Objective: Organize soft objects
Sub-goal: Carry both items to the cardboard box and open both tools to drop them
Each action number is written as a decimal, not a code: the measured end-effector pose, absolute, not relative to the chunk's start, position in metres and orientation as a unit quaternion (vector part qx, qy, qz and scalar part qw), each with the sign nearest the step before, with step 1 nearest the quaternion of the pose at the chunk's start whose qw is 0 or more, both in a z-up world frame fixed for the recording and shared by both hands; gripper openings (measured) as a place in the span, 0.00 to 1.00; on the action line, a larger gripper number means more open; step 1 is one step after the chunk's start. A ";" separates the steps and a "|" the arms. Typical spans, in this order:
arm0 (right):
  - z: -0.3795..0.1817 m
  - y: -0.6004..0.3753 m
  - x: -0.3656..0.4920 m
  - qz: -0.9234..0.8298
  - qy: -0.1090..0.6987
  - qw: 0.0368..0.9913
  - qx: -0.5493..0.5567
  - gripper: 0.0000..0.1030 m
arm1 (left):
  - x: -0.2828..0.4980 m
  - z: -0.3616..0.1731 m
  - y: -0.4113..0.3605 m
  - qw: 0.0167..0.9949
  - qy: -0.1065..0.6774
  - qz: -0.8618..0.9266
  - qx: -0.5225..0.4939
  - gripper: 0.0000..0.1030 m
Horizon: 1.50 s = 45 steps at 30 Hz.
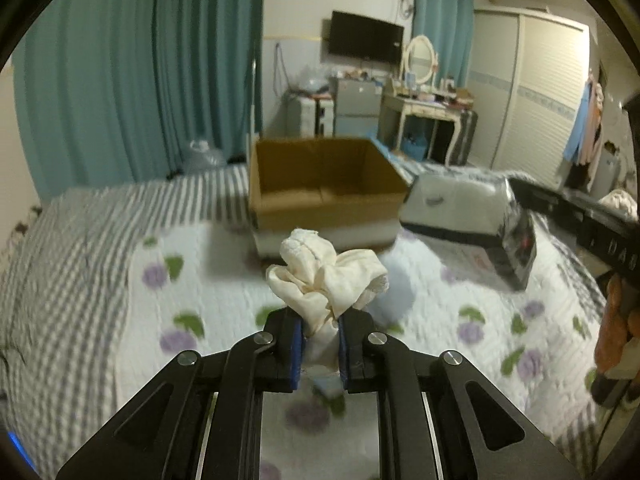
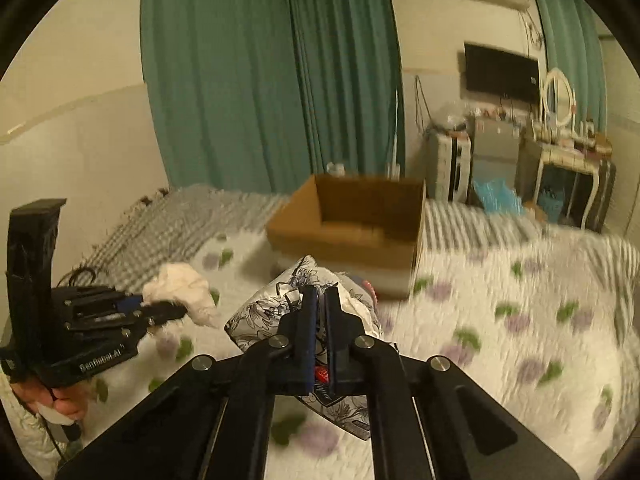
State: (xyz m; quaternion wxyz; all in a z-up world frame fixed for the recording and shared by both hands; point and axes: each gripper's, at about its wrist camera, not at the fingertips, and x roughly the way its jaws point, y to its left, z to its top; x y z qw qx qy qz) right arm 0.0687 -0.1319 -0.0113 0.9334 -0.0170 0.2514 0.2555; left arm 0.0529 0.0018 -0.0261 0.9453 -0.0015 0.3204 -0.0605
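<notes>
Two grippers, left gripper (image 2: 168, 312) marked "DenRobot.AI"

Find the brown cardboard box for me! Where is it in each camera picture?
Left wrist view: cardboard box sits center, just beyond the cream cloth.
Right wrist view: cardboard box sits center, slightly right, beyond the floral packet.
Shared landmark: the wall TV.

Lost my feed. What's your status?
Left gripper shut on cream cloth. Right gripper shut on floral packet. Cardboard box ahead, open, path clear.
</notes>
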 end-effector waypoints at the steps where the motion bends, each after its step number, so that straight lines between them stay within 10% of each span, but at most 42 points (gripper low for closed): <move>1: 0.001 -0.130 0.078 0.257 0.242 0.935 -0.022 0.03 | 0.065 -0.019 0.000 0.947 0.316 -0.063 0.002 0.13; 10: 0.052 -0.098 0.183 0.250 0.224 0.941 -0.041 0.03 | 0.177 -0.003 -0.007 0.948 0.311 -0.060 0.024 0.13; 21: -0.017 -0.063 0.318 0.244 0.283 0.927 -0.037 0.05 | 0.271 -0.065 0.005 0.942 0.329 -0.044 0.044 0.21; 26: -0.046 -0.066 0.330 0.248 0.310 0.917 -0.019 0.09 | 0.275 -0.074 0.007 0.943 0.327 -0.035 0.048 0.65; 32: -0.041 -0.078 0.322 0.229 0.307 0.924 -0.017 0.37 | 0.259 -0.049 0.007 0.952 0.303 -0.025 0.039 0.73; 36: -0.014 -0.092 0.300 0.211 0.287 0.934 -0.014 0.77 | 0.232 -0.020 0.004 0.958 0.282 -0.023 0.047 0.73; 45: 0.098 -0.131 0.199 0.176 0.212 0.961 -0.030 0.93 | 0.121 0.077 0.010 0.980 0.194 -0.013 0.040 0.84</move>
